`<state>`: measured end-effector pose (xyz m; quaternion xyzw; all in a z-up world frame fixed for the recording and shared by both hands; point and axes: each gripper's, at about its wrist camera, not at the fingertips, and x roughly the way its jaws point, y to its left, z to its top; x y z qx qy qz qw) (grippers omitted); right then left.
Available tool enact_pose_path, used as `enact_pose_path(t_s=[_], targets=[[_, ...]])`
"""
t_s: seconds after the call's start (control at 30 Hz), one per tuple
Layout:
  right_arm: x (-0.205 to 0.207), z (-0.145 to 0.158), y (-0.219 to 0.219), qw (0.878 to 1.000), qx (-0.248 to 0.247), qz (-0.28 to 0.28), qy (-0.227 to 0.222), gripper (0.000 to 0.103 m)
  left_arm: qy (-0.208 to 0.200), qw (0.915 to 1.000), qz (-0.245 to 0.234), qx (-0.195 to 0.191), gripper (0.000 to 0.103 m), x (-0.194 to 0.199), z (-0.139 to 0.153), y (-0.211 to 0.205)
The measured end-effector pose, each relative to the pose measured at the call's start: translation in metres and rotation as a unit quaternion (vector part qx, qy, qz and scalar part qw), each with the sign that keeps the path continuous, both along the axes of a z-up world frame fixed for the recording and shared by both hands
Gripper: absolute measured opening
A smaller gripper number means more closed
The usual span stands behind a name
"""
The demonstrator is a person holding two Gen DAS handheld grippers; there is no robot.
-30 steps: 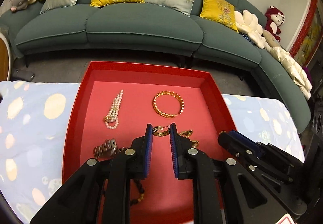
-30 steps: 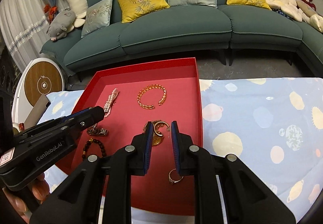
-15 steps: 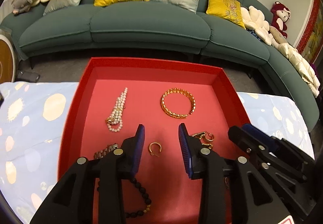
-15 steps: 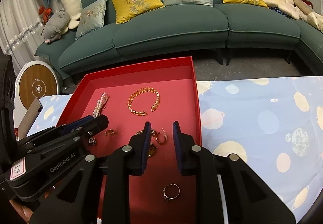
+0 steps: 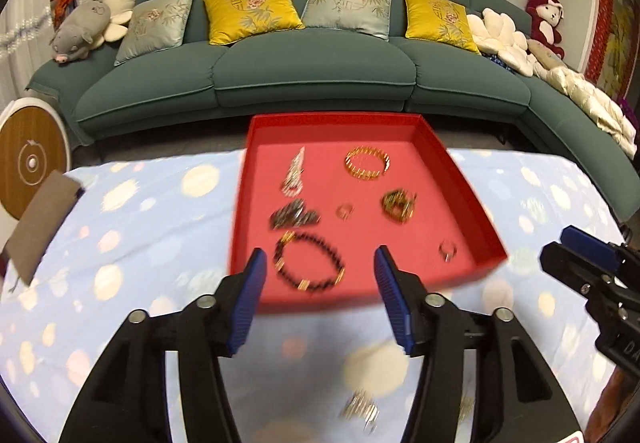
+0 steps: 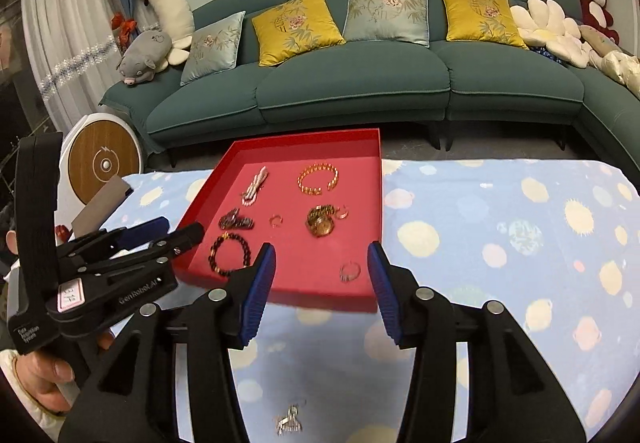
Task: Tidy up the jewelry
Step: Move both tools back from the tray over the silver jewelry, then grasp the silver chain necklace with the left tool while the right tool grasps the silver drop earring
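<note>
left gripper (image 5: 319, 291) jaws opening, empty | right gripper (image 6: 321, 289) jaws opening, empty | red tray (image 6: 280, 289)

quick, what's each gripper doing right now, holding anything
Left gripper: jaws opening, nothing between the pads, above the cloth near the red tray.
Right gripper: jaws opening too, holding nothing, also short of the tray.

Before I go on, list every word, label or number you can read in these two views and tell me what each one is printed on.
"GenRobot.AI": white lettering along the side of the left gripper, right wrist view.
Pink-edged sticker on that gripper's body: digits, sideways, too unclear to read.
Small white three-line print near its rear end: too small to read.
Left wrist view: partial letters on the right gripper, cut off, unreadable.
</note>
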<state>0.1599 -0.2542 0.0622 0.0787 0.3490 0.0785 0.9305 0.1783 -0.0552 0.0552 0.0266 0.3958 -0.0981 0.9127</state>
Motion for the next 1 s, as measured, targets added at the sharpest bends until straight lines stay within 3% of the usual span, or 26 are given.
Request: enact_pose_path(t_s=[0.33, 0.57, 0.83, 1.0], targets=[[-0.079, -0.05, 0.019, 0.998, 0.007, 0.014, 0.068, 0.051, 0.07, 0.9951, 0.053, -0.046, 0.061, -0.074, -0.039, 0.059], [-0.078, -0.086, 0.044, 0.994, -0.035, 0.04, 0.092, 0.051, 0.059, 0.998, 0.019, -0.011, 0.061, -0.087, -0.054, 0.045], [-0.075, -0.101, 0.054, 0.992, -0.062, 0.055, 0.096, 0.05, 0.072, 0.9972, -0.001, -0.021, 0.061, -0.085, -0.06, 0.036], [-0.074, -0.102, 0.056, 0.991, -0.082, 0.058, 0.086, 0.039, 0.079, 0.9967, -0.003, -0.022, 0.061, -0.083, -0.064, 0.034]])
